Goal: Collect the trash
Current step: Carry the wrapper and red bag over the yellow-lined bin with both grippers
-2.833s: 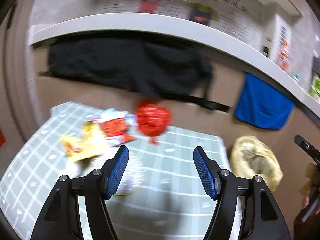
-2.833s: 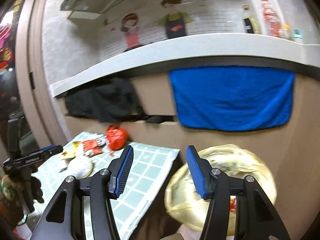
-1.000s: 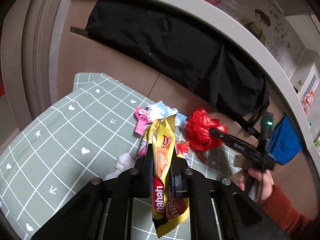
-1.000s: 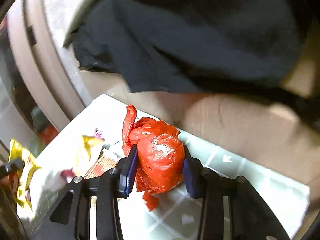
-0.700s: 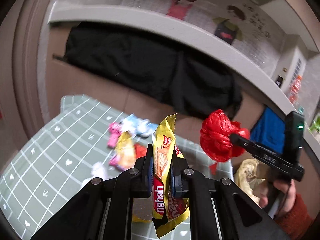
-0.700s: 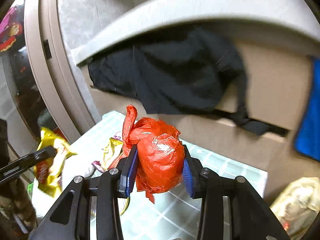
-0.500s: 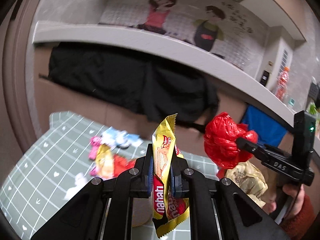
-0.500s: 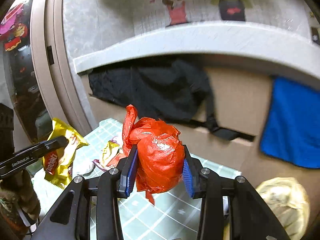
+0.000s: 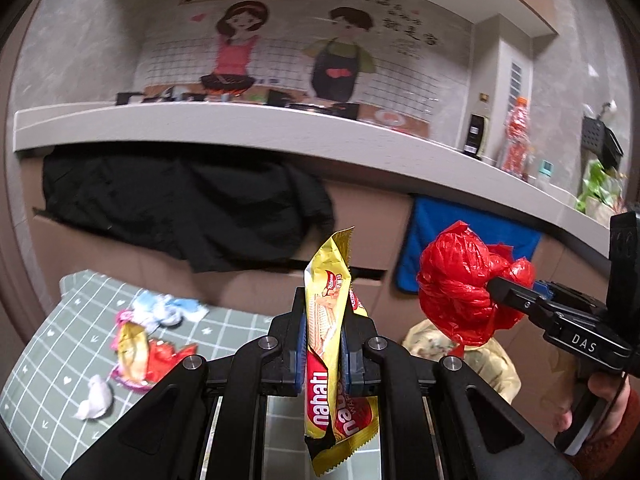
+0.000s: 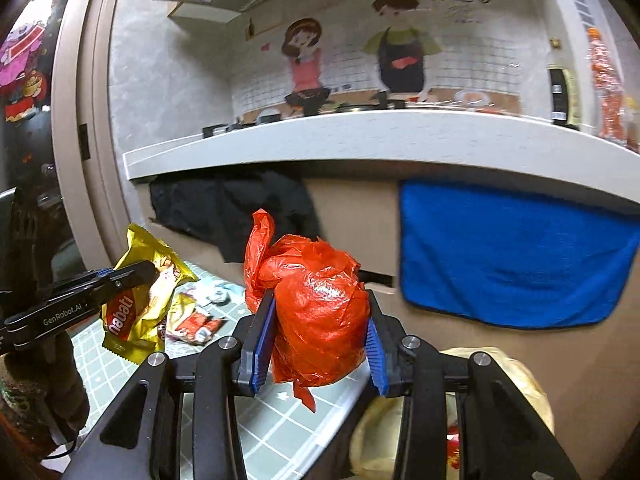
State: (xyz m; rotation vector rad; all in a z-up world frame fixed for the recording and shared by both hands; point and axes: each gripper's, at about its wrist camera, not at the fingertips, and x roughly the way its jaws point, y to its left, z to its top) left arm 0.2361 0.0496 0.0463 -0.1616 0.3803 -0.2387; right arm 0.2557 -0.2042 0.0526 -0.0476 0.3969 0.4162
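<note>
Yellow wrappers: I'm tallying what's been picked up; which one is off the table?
The yellow wafer wrapper clamped in the left tool; the other lies among table litter.

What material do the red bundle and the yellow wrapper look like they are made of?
The red bundle, in the right gripper, looks like thin glossy plastic film: crumpled folds, bright highlights, slightly translucent edges. The yellow wrapper, in the left gripper, seems to be printed metallised foil-plastic: golden sheen, stiff creases, serrated end seal. The foil layer is only a guess.

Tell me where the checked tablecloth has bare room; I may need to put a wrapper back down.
Tablecloth: bare squares at its near-left edge, before the white tissue. Also bare just ahead of the left claw. Crowded mid-left: yellow-and-red wrappers and pale blue wrapper.
</note>
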